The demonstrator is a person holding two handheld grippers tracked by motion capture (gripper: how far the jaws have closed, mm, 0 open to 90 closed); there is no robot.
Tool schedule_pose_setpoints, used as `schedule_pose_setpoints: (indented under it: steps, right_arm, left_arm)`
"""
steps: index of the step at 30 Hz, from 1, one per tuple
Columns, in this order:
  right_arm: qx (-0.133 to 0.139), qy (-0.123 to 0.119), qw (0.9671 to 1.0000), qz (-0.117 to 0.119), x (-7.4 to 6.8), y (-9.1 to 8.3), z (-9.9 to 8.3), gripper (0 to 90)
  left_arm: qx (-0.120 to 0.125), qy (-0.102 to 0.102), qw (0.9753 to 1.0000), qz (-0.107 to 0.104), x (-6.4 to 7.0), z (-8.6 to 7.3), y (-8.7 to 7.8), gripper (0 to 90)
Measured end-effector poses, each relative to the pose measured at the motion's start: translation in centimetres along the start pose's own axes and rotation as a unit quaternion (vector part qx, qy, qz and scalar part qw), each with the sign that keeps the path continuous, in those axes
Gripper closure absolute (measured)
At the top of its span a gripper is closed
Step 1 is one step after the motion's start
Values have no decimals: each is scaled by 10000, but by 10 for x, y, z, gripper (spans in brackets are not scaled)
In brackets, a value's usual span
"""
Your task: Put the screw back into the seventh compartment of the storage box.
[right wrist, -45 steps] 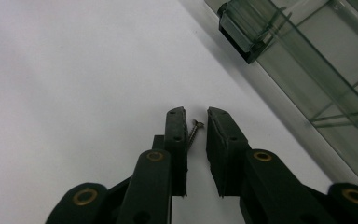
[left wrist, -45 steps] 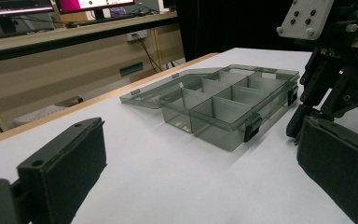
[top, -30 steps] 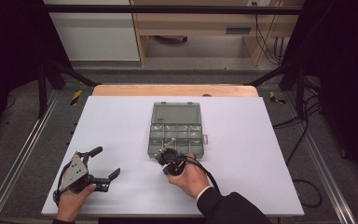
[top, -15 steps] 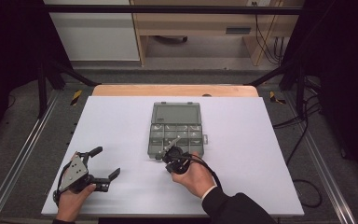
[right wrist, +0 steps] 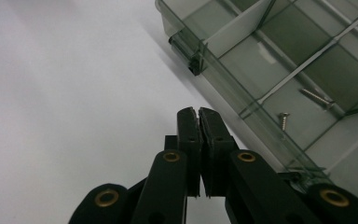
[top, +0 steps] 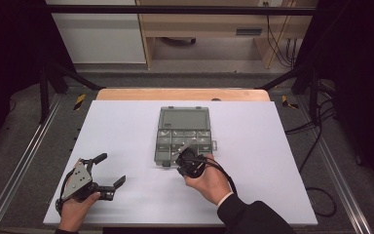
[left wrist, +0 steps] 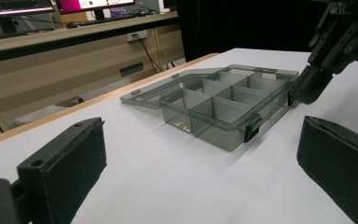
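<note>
A smoky clear compartment box (top: 182,139) lies mid-table, its lid (top: 184,118) folded flat on the far side. My right gripper (top: 184,151) is at the box's near edge, and its jaws are shut. In the right gripper view the shut tips (right wrist: 198,113) hover just off the front wall of the box (right wrist: 242,70); nothing shows between them. Two small screws (right wrist: 284,120) (right wrist: 316,96) lie in one compartment. My left gripper (top: 111,168) rests on the table at the near left, wide open and holding nothing. Its pads (left wrist: 70,158) frame the box (left wrist: 223,100) and the right gripper (left wrist: 314,81).
The white table top (top: 272,161) stretches wide around the box. A wooden strip (top: 182,94) borders its far edge. Metal rails (top: 24,161) run along both sides. Small latches (right wrist: 193,60) stick out from the box's front wall. A cable (top: 224,173) trails from the right gripper.
My right gripper has crept a little to the right and farther away, up to the box's near edge. The left gripper has stayed put.
</note>
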State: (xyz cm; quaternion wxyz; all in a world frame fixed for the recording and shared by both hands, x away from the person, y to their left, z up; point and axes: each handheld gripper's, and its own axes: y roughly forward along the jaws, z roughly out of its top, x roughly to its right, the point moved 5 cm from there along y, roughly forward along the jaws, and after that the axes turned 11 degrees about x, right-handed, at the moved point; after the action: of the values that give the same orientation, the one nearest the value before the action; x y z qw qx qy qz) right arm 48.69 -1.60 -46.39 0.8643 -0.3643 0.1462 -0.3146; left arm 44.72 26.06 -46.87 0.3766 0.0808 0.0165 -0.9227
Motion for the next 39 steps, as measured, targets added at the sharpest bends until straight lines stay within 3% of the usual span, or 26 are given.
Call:
schedule_pose_setpoints:
  steps: [12,20,29,36,39]
  right_arm:
    - [444,191,9987,-165,20,-18,11,877]
    - [537,370,9973,-323,32,-22,12,876]
    - [545,452,9961,-522,49,-14,14,876]
    - [527,429,9961,-570,55,-6,14,876]
    - [478,523,9956,-607,58,-4,14,876]
  left_arm:
    - [-8,-1,10000,-1,0,0,0,10]
    - [-6,5,10000,-2,0,0,0,10]
    - [-6,-4,10000,-5,0,0,0,10]
    - [1,-2,10000,-3,0,0,0,10]
    - [-3,-4,10000,-3,0,0,0,10]
